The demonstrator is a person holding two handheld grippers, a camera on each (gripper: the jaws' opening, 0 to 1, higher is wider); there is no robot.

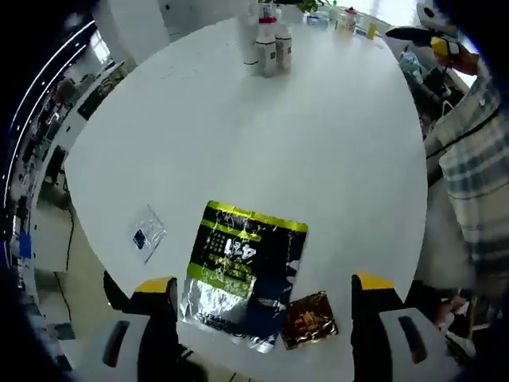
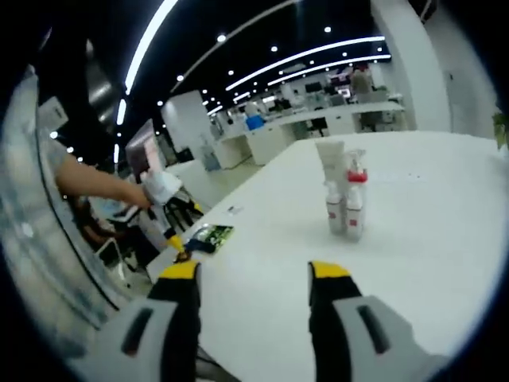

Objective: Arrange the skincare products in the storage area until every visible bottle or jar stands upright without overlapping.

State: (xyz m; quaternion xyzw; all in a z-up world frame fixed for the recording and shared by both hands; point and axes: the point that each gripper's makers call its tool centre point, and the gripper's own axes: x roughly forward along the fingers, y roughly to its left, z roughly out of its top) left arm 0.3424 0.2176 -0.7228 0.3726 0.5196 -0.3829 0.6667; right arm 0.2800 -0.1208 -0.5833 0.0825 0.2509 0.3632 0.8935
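Three skincare containers stand together on my desk (image 2: 445, 239): a pale tube (image 2: 331, 169) behind, a small spray bottle (image 2: 335, 208) and a red-collared pump bottle (image 2: 355, 208) in front, all upright and close beside one another. Whether they touch I cannot tell. In the left gripper view the same bottle cluster (image 1: 269, 44) sits at the far side of the desk, well apart from my jaws.

My right gripper (image 2: 253, 278) has its yellow-tipped jaws spread wide with nothing between them. The cluster lies ahead of it and a little to the right of its centre line, the bottles' long axes vertical. My left gripper (image 1: 265, 293) also has its jaws parted and empty, hanging over a green and black foil pouch (image 1: 238, 274) lying flat at the near edge, with a small brown sachet (image 1: 310, 318) just beside it and a clear packet (image 1: 148, 232) off to the other side.

I judge the right gripper the nearer and better lined up for any work on the bottles. Since all three already stand, the move left would be at most easing them apart, coming in level from the side so I don't topple a neighbour. Further bottles (image 1: 346, 17) sit beyond; too small to read.
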